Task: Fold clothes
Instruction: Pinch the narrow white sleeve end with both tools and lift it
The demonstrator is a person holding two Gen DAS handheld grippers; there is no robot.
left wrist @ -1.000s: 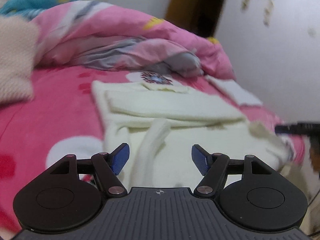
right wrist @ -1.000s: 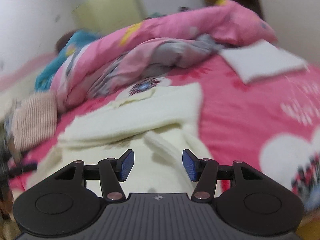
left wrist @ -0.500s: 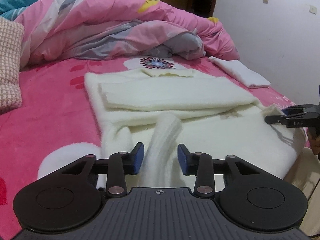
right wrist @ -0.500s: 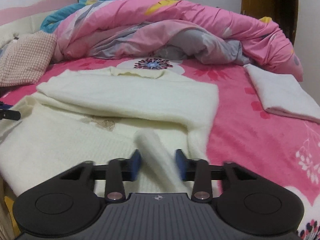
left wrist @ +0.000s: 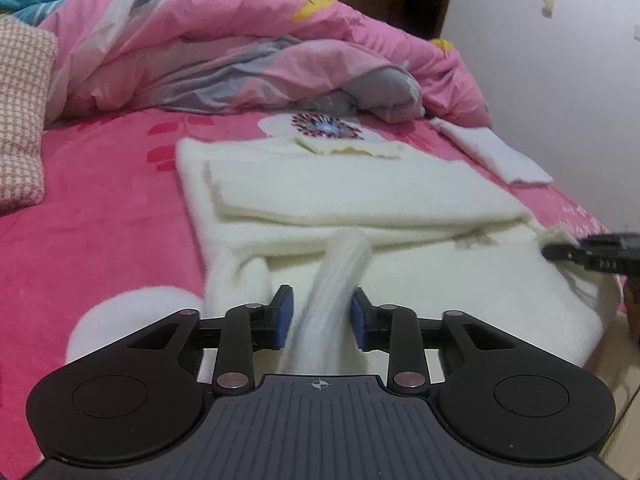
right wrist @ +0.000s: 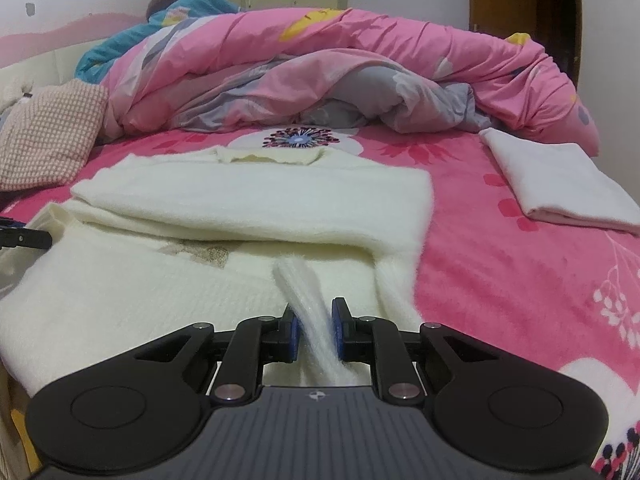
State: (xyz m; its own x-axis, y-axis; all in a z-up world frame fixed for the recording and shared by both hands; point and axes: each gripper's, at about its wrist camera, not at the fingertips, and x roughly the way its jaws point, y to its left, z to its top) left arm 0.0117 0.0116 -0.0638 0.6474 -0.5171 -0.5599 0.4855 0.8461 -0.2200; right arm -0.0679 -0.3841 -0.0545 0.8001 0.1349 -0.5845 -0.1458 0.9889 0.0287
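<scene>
Both grippers are pinching up the near hem of the cream sweater (left wrist: 400, 208). The left gripper (left wrist: 320, 318) has its jaws closing, blue pads (left wrist: 283, 316) on either side of a raised ridge of knit (left wrist: 340, 276) that runs away toward 12 o'clock; they look just about touching it. The right gripper (right wrist: 314, 330) is closing too, pads (right wrist: 339, 328) squeezed tight on a thinner fold of the same hem (right wrist: 308, 300).

The sweater lies flat on the pink bedsheet (right wrist: 520, 280), collar at the far end, both sleeves folded across the chest in a band. In the left view the right gripper's tip pokes in at 3 o'clock by the sweater's edge; in the right view a bit of the left one shows at 9.

Further out: a folded white cloth (right wrist: 560, 184) at 2 o'clock, well apart from the sweater, a checked pillow (right wrist: 48, 132) at 10, and a bunched pink duvet (right wrist: 320, 68) across the top at 12.
</scene>
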